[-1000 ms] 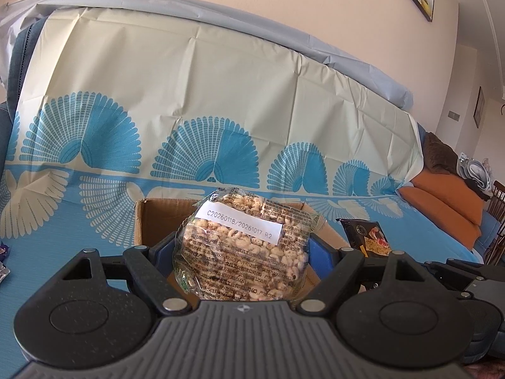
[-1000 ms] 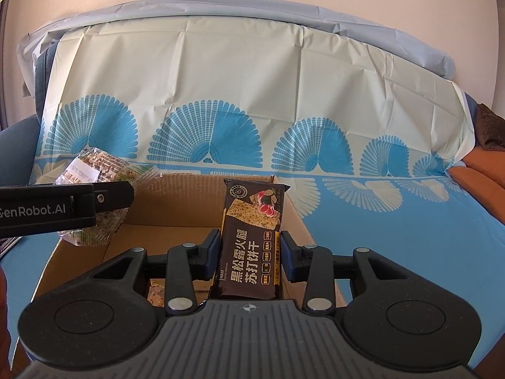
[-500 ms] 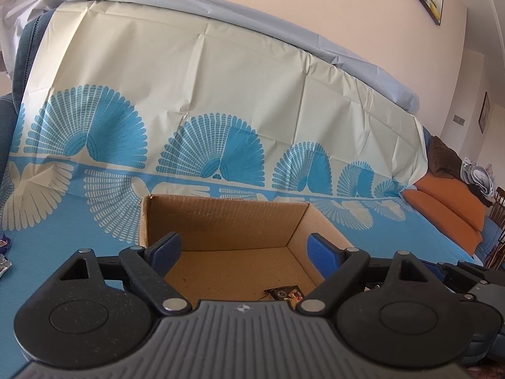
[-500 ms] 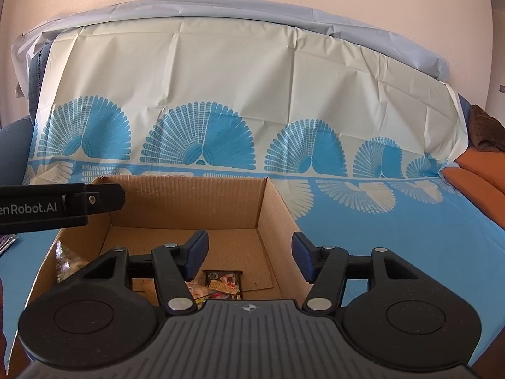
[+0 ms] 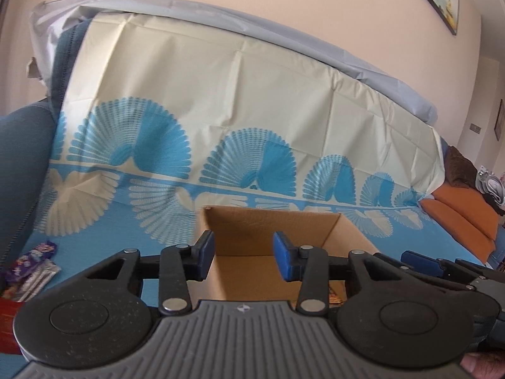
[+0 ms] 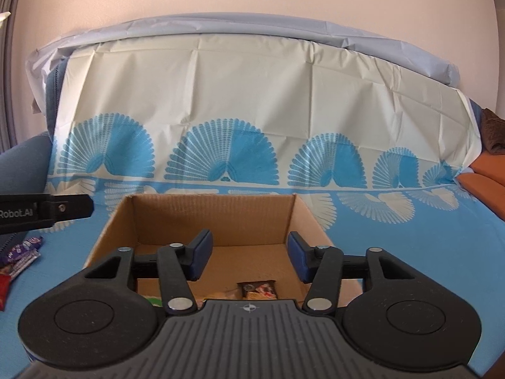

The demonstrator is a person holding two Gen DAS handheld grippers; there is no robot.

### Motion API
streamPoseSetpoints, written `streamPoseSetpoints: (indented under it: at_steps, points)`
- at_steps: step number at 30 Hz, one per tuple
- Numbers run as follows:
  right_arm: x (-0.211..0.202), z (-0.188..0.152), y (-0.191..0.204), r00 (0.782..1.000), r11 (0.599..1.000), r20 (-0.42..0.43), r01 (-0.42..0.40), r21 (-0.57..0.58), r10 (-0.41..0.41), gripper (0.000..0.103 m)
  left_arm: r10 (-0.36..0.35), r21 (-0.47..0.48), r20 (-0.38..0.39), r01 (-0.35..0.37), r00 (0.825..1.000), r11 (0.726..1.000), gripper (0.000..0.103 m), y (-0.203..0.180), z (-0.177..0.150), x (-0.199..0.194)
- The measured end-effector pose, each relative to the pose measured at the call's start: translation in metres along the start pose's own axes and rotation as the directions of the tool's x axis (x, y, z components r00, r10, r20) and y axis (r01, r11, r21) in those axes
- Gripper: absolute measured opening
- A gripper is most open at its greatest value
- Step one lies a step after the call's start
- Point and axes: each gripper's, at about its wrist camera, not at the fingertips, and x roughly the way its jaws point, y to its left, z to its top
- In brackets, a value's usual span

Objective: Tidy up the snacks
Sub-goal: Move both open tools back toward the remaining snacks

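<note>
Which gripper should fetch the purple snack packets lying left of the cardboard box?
Left, probably. The purple snack packets lie on its side of the brown cardboard box; the left gripper is empty, jaws closing.

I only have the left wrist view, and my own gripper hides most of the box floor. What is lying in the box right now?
Observer: In the right wrist view, a dark snack packet lies flat on the floor of the cardboard box, toward the near side.
Operator: Is the right gripper carrying anything?
Observer: No. The right gripper hangs over the box, and its jaws are closing with nothing between them.
Operator: Anything else in there?
Observer: A greenish edge of what looks like a second packet shows at the box's near left. It is mostly hidden behind the gripper, so I cannot tell what it is.
</note>
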Motion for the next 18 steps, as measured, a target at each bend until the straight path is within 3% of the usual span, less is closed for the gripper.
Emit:
streamPoseSetpoints:
  at_steps: [4,10,14,18]
  points:
    - [-0.003,0.003,0.014,0.997,0.997,0.014,-0.072,0.013,0.072,0.035,0.078,-0.01,-0.022,-0.078,0.997,0.997,0.044,0.033,0.006,-0.022]
    - [-0.008,0.003,0.037,0.987,0.987,0.023,-0.161,0.015,0.16,0.034,0.236,0.073,-0.039,-0.233,0.971,0.97,0.044,0.084,-0.01,-0.033]
    - [-0.009,0.0,0.052,0.979,0.979,0.012,-0.203,-0.012,0.203,0.034,0.382,0.044,-0.114,-0.379,0.917,0.924,0.046,0.125,-0.028,-0.013]
    - [-0.009,-0.004,0.061,0.975,0.974,0.0,-0.224,-0.034,0.224,0.034,0.535,0.155,-0.135,-0.515,0.834,0.843,0.064,0.146,-0.037,0.017]
